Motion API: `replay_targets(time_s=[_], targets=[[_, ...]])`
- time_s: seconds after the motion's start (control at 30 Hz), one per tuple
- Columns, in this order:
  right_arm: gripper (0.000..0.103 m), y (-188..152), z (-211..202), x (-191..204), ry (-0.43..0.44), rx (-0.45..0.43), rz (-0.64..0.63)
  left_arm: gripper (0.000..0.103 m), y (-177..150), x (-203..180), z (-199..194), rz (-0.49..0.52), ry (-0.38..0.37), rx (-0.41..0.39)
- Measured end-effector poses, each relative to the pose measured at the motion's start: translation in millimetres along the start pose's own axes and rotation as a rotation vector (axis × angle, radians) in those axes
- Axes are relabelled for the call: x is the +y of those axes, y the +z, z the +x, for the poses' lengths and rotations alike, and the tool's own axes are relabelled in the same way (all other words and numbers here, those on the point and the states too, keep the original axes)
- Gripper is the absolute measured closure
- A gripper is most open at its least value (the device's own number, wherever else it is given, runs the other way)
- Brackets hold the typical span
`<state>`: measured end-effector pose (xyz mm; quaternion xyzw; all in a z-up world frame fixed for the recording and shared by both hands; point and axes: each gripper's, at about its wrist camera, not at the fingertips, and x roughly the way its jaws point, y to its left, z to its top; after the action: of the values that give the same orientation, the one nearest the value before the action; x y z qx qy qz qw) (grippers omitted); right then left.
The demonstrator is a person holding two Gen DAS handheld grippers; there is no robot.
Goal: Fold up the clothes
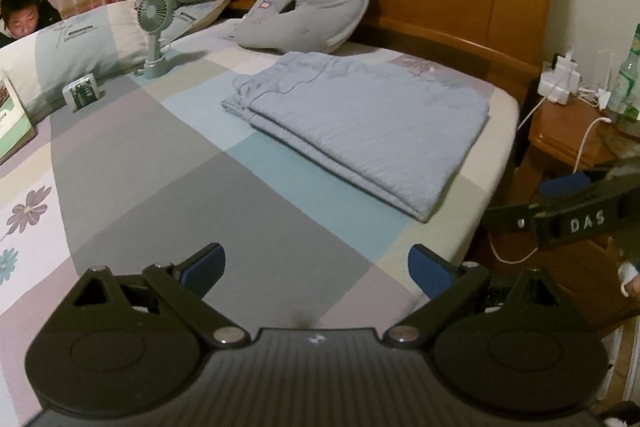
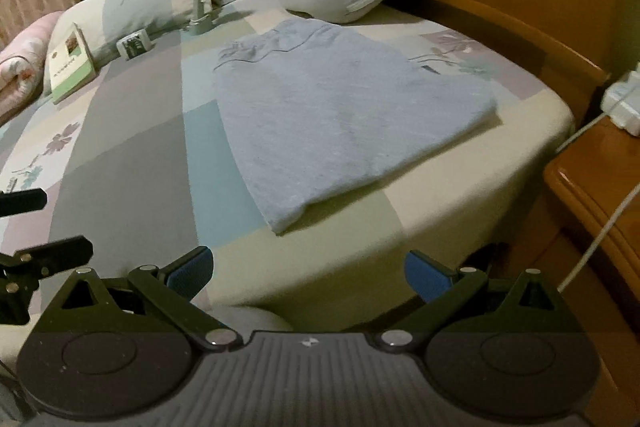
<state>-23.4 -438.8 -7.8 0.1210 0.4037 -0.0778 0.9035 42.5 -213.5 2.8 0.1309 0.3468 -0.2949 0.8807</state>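
Left wrist view: both grippers, left gripper (image 1: 316, 269) and right gripper (image 2: 308, 273), level, spread apart, short of folded garment (image 1: 360, 127).

white letters "das" stand on the black body of the right gripper (image 1: 576, 223), seen from the left wrist; print on the pillows (image 1: 76, 34), book (image 2: 70, 63) and small box (image 1: 82, 93) is too blurred to read
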Motion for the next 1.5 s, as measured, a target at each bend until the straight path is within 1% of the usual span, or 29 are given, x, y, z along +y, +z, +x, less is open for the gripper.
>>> replay_targets(time_s=[0.17, 0.27, 0.43, 0.6, 1.1, 1.5], targets=[[0.000, -7, -12, -1, -0.025, -0.010, 0.003, 0.005, 4, -9, -3, -0.003, -0.004, 0.010], [0.000, -9, -20, 1, -0.042, -0.029, -0.007, 0.005, 6, -13, -5, -0.002, -0.009, 0.007], [0.000, -8, -31, 3, -0.047, -0.066, -0.011, 0.005, 13, -17, -9, 0.002, -0.014, -0.009], [0.000, -7, -38, 6, -0.056, -0.080, -0.021, 0.005, 21, -18, -11, -0.018, -0.030, -0.020], [0.000, -2, -41, 16, -0.095, -0.089, -0.044, 0.005, 26, -16, -11, -0.042, -0.033, -0.017], [0.000, 1, -42, 16, -0.102, -0.093, -0.050, 0.005, 26, -16, -10, -0.037, -0.034, -0.004]])
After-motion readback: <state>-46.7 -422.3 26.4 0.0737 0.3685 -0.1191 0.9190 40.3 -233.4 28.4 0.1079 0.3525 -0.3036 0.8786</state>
